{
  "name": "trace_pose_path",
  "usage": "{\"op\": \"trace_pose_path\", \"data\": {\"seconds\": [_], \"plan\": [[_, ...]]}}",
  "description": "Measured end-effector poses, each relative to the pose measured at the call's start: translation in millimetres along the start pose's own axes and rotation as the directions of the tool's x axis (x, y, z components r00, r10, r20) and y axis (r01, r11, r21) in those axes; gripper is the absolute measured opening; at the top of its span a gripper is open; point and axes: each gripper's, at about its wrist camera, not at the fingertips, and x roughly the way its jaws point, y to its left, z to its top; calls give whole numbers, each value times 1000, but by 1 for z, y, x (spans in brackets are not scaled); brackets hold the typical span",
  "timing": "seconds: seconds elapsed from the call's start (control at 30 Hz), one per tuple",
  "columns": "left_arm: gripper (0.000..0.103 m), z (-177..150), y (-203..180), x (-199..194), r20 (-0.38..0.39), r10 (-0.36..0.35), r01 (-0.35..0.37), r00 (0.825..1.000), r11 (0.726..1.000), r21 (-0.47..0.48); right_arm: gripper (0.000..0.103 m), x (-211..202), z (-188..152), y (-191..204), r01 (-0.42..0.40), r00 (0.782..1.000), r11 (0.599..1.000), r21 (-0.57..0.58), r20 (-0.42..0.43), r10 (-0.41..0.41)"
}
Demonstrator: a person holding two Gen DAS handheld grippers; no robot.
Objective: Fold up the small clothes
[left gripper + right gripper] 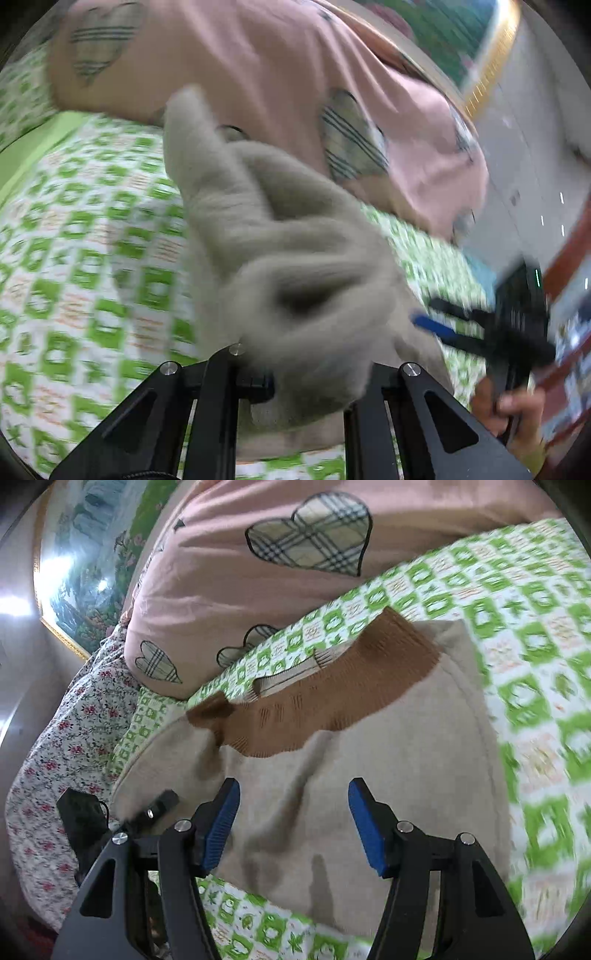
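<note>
The left gripper (306, 373) is closed on a bunched part of the beige sweater (388, 757). The right gripper (293, 827) is open, nothing held. The sweater lies flat just ahead of it, brown collar (332, 701) at the far end.

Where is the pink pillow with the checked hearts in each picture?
Left wrist view: the pink pillow fills the top, behind the bunched beige garment.
Right wrist view: it sits top centre, beyond the flat garment.
Shared landmark: the green-and-white bedspread under everything.
</note>
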Motion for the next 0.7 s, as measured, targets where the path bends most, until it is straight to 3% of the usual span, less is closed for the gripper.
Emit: {"op": "trace_pose_path", "data": {"seconds": [0.07, 0.2, 0.27, 0.43, 0.47, 0.5, 0.53, 0.57, 0.7], "plan": [[11, -10, -19, 19, -38, 6, -3, 999, 998, 60, 70, 18, 12, -10, -112, 992, 991, 70, -43, 115], [10, -23, -34, 43, -98, -3, 14, 995, 994, 111, 74, 57, 30, -19, -211, 967, 964, 160, -112, 230], [10, -27, -37, 51, -116, -6, 20, 993, 992, 121, 75, 74, 36, -17, -220, 960, 961, 166, -141, 243], [10, -26, -32, 49, -113, -22, 34, 993, 994, 102, 73, 112, 50, -3, -157, 969, 981, 115, -174, 176], [10, -25, -32, 48, -113, -24, 35, 993, 994, 100, 59, 118, 52, 0, -145, 971, 984, 100, -179, 161], [10, -25, -32, 47, -113, -20, 32, 993, 994, 103, 36, 123, 53, 6, -125, 973, 989, 78, -183, 138], [10, -25, -35, 44, -111, -12, 24, 994, 994, 110, 27, 126, 55, 10, -104, 976, 993, 55, -187, 112], [10, -23, -36, 41, -110, -12, 25, 994, 993, 115, 21, 126, 56, 14, -93, 978, 995, 37, -185, 98], [10, -13, -57, 27, -82, -61, 72, 995, 987, 140, 19, 96, 70, 29, -91, 989, 994, -67, -122, 82]]}}
